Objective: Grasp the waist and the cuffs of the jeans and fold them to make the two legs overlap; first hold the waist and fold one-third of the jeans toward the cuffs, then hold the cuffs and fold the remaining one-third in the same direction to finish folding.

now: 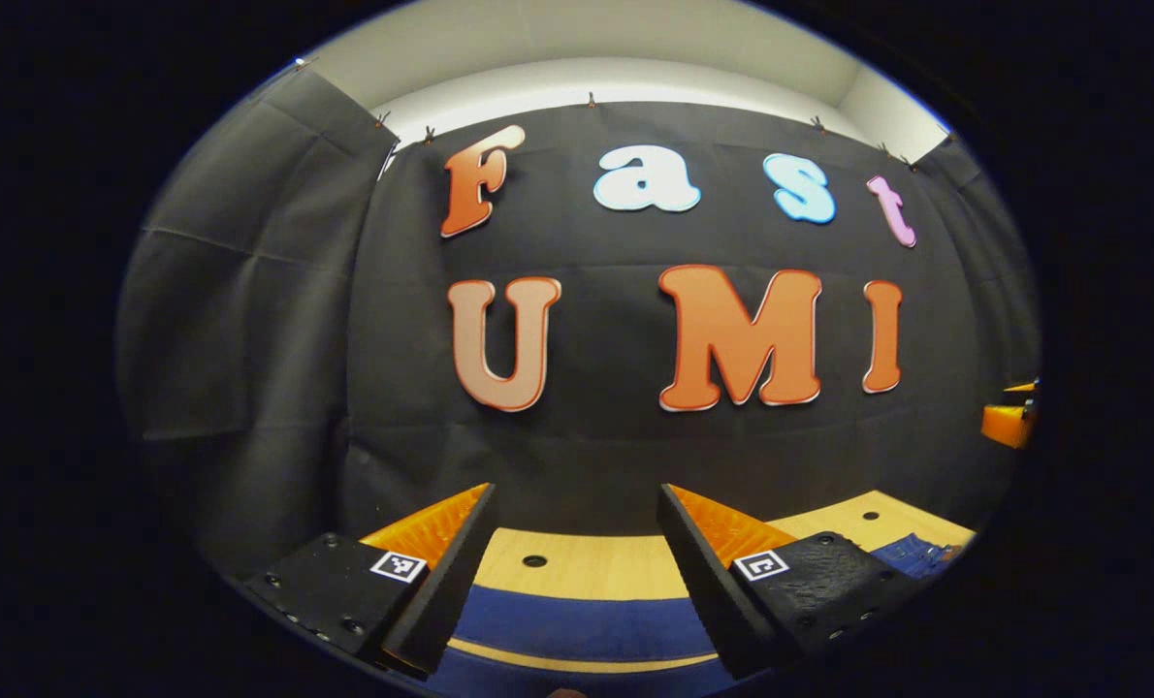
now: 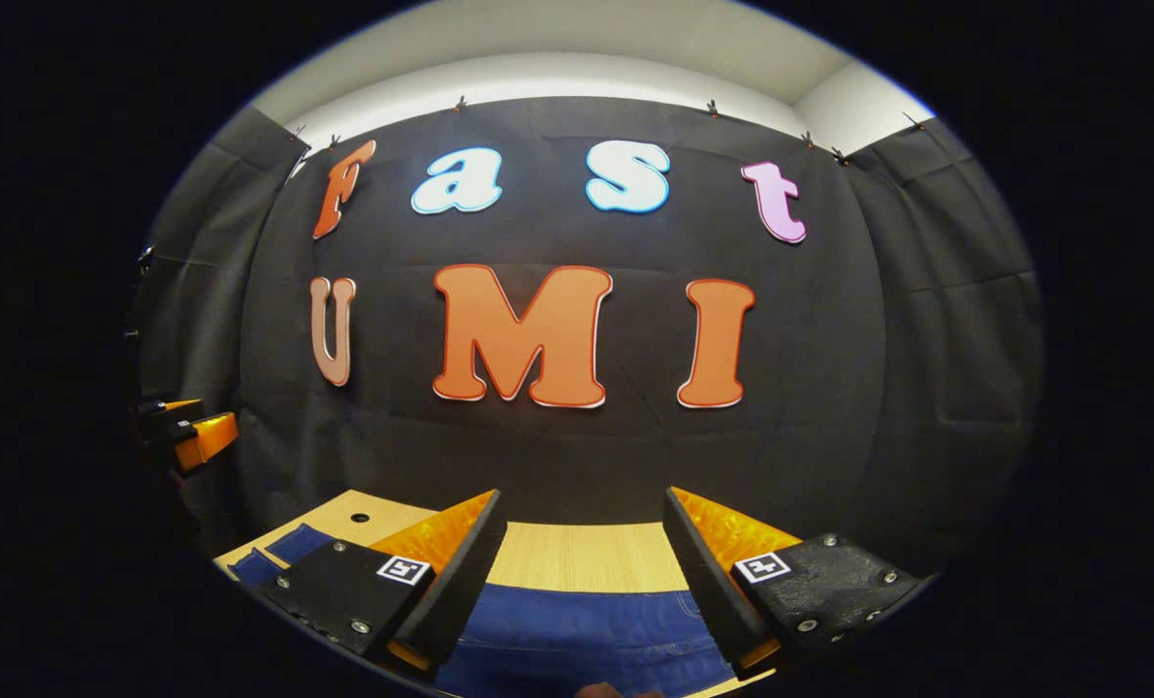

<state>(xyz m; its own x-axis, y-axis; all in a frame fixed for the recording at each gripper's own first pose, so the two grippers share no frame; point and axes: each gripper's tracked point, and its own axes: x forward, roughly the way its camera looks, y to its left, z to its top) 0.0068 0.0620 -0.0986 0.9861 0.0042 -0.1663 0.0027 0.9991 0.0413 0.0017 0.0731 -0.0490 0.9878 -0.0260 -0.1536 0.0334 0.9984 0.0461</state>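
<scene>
Jeans lie below both jaws — untouched.

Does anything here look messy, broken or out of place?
Nothing stands out. The jeans lie on the wooden table, and the left gripper and right gripper are open above them, holding nothing.

At the bottom of both views we see a light wooden tabletop with small dark round holes. Blue denim jeans lie flat on it, spreading across the lower centre toward the frame's bottom edge.
</scene>
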